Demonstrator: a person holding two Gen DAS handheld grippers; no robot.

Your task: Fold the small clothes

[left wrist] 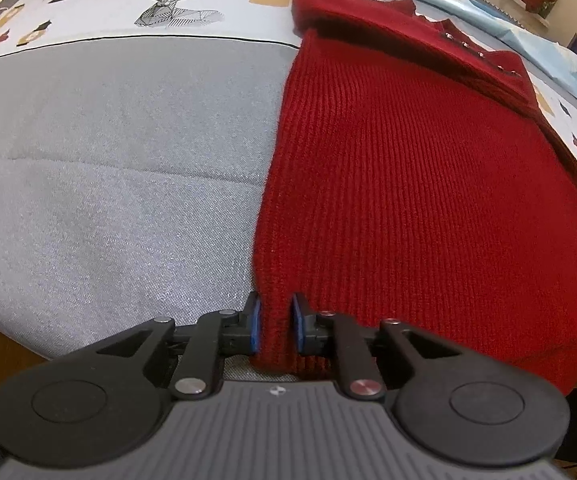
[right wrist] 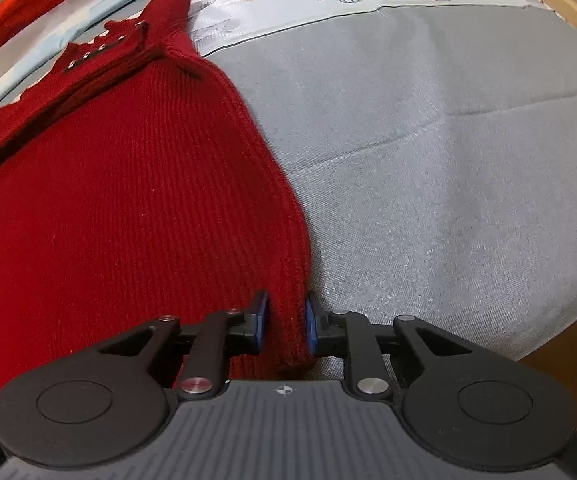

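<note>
Grey bed cover (left wrist: 108, 168) under all. Left claw (left wrist: 276, 322) pinching near left hem corner of red ribbed knit sweater (left wrist: 408, 184), spread flat on bed. Right claw (right wrist: 286, 322) clamped on near right hem corner.

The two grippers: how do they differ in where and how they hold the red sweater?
The left gripper pinches the red sweater at its near left corner; the right gripper takes the near right corner. In its own view the left gripper has grey bedding to its left, the right gripper to its right. Both point steeply down, blue pads on a fold of knit.
</note>
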